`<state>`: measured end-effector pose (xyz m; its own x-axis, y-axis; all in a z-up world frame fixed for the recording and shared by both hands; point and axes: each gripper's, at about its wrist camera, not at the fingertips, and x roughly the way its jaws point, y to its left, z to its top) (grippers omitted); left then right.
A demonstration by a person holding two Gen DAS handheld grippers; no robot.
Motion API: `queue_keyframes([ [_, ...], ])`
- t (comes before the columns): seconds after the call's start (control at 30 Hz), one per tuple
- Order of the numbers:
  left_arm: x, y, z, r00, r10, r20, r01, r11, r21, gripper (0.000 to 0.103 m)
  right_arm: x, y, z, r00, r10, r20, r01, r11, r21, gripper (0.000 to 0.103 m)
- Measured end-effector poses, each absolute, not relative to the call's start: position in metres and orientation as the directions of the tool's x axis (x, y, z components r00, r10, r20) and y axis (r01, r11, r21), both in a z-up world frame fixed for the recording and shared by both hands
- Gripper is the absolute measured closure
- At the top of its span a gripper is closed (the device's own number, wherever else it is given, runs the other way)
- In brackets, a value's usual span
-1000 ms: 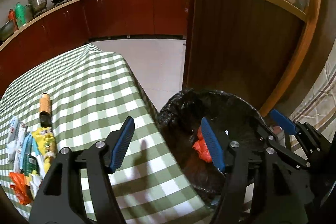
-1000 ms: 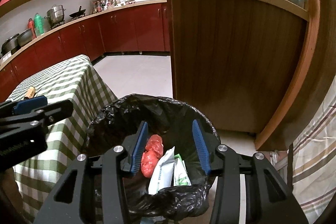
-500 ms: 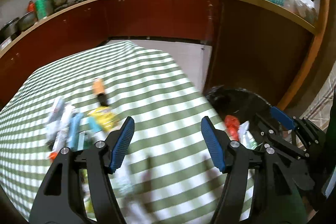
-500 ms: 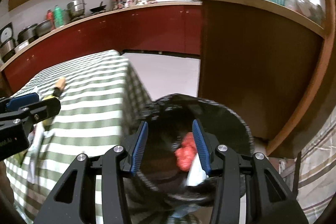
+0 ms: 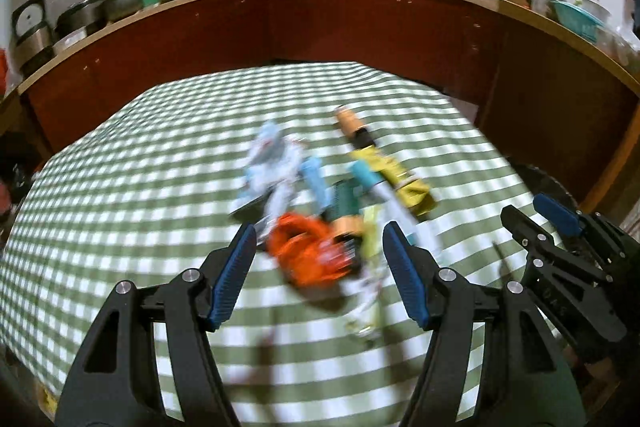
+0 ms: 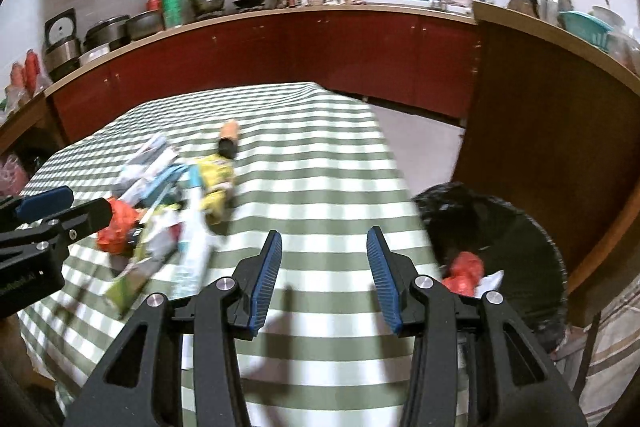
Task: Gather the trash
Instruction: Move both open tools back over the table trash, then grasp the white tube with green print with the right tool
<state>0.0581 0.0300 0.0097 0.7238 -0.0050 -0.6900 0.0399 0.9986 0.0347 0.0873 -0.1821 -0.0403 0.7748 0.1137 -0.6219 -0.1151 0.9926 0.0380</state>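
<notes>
My left tongs point(image 5: 318, 277) apart, empty, above trash pile point(image 5: 320, 211) mid-table point(image 5: 120, 187); right tongs point(image 6: 324, 277) apart, empty; bin point(image 6: 500, 227) off table's right edge.

You see a green-and-white checked tablecloth point(image 5: 120, 227) at frame centre, an orange wrapper point(image 5: 308, 255) and a yellow packet point(image 5: 400, 179) on it. At lower right of the right wrist view, a black bin bag point(image 6: 516, 227) holds red trash point(image 6: 464, 271).

Left gripper point(image 5: 318, 273) tilted downward, jaws apart (nothing between them), right gripper point(image 6: 324, 271) alongside, jaws narrower, empty
</notes>
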Motion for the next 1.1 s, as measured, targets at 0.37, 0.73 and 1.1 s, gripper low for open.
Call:
queue_keyframes([
  [0.37, 0.044, 0.085, -0.004, 0.713, 0.064, -0.698, -0.055, 0.998, 0.035, 0.039, 0.076, -0.129, -0.053, 0.741, 0.168, -0.65, -0.202, 0.979, 0.023, 0.059],
  [0.73, 0.042, 0.089, -0.012, 0.706, 0.045, -0.706, -0.048, 0.999, 0.015, 0.039, 0.071, -0.112, -0.063, 0.728, 0.17, -0.664, -0.239, 0.971, -0.013, 0.08],
  [1.1, 0.041, 0.071, -0.011, 0.706, 0.009, -0.708, -0.015, 1.0, -0.003, 0.039, 0.067, -0.119, -0.06, 0.734, 0.183, -0.654, -0.232, 0.973, 0.013, 0.086],
])
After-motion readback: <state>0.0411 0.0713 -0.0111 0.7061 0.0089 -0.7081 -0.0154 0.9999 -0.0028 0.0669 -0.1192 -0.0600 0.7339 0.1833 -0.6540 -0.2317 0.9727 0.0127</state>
